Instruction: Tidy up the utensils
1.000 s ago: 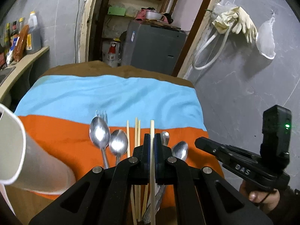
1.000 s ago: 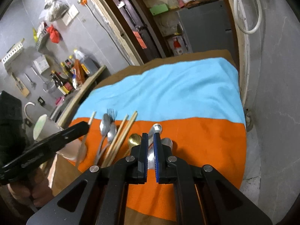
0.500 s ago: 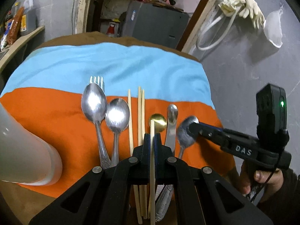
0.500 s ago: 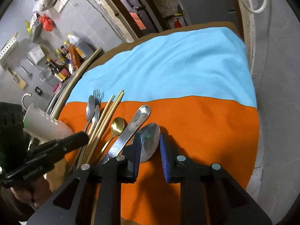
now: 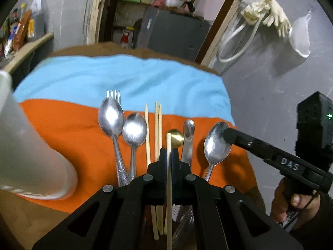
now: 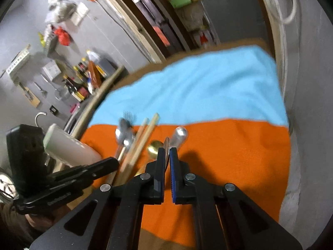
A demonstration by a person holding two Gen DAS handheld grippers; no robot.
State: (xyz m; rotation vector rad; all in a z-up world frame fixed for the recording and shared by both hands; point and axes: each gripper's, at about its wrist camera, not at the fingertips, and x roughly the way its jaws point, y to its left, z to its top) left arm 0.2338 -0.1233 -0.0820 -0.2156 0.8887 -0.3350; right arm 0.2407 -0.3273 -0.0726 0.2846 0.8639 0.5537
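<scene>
Since a moment ago, right gripper has clamped onto the rightmost spoon and tilted its bowl up on edge.
Orange-and-blue cloth carries a white cup at left, then fork, spoons and chopsticks in a row; left gripper is clenched on one chopstick.

Steel spoons, fork, chopsticks and gold spoon lie parallel on orange cloth.
</scene>
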